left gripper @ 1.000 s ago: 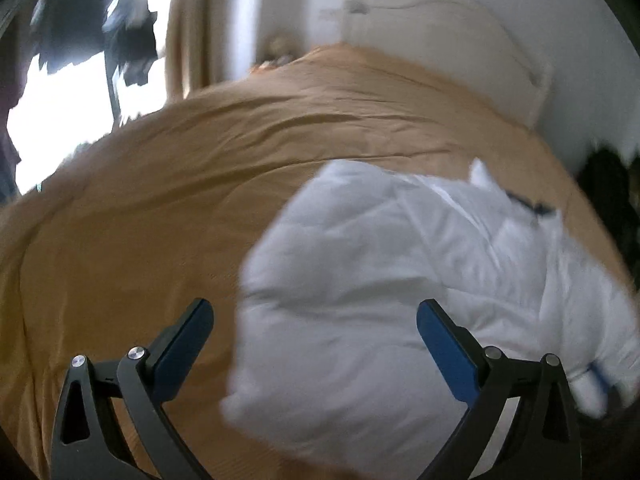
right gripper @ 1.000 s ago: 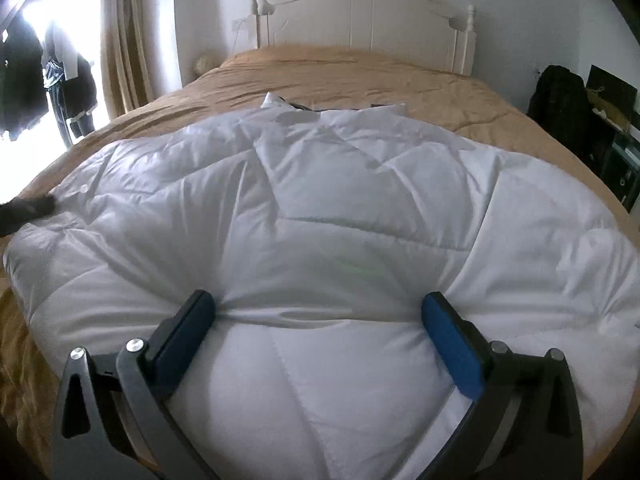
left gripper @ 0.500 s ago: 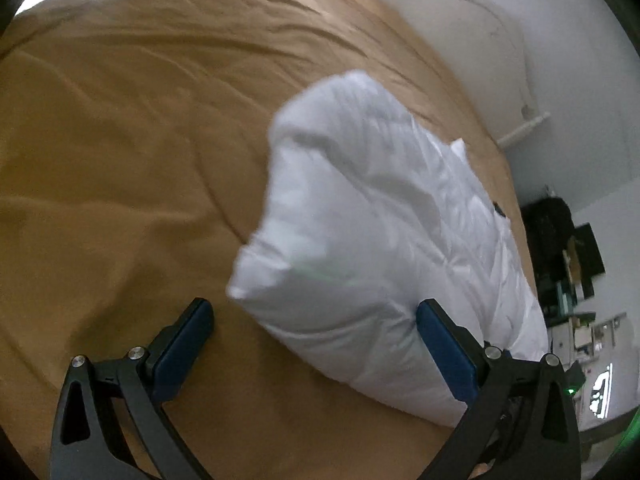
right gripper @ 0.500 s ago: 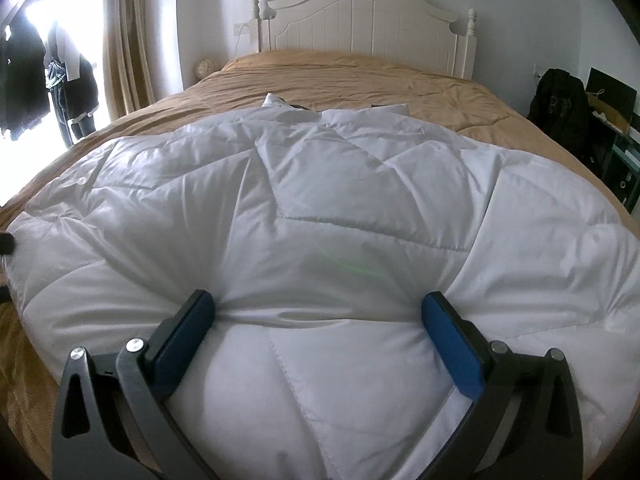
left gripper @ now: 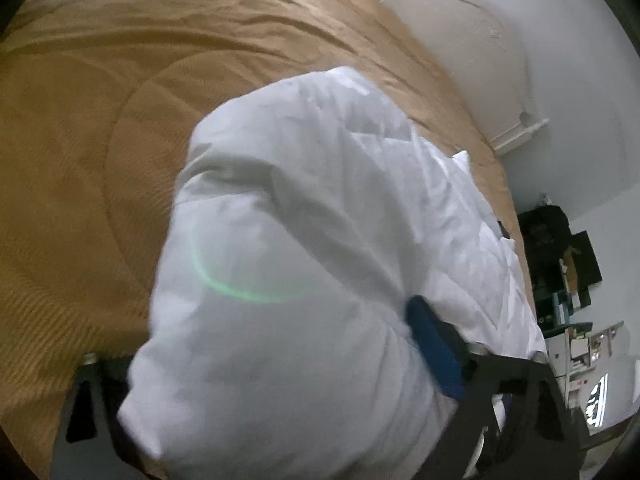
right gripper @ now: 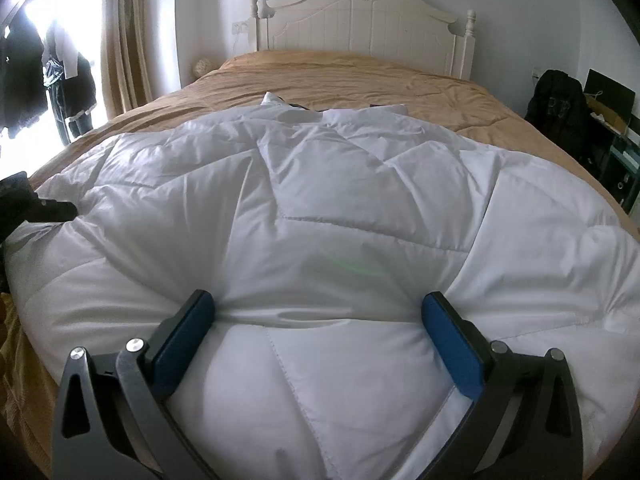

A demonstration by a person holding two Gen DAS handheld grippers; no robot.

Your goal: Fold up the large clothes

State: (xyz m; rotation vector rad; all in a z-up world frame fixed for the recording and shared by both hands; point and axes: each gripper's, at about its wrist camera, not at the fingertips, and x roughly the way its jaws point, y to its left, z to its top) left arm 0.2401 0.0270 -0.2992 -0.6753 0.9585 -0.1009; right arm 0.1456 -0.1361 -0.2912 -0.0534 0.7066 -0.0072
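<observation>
White quilted down coat spread on the tan bedspread, filling the lower and middle frame in the right wrist view; puffy, soft and light by the look of it.

Right gripper has its blue pads sunk into the near hem at bottom centre, fingers spread wide yet squeezing a thick roll of padding between them; left gripper has just been closing on a bulging corner of the coat at lower centre of its own view, where one blue pad presses into the fabric and the other is buried, so the grip looks real but only half seen; the shell looks slick and the fill springy, so I judge shallow pinches would slip; better to take deep bites at hem corners and seams, where the stitching gives firmer purchase.
</observation>
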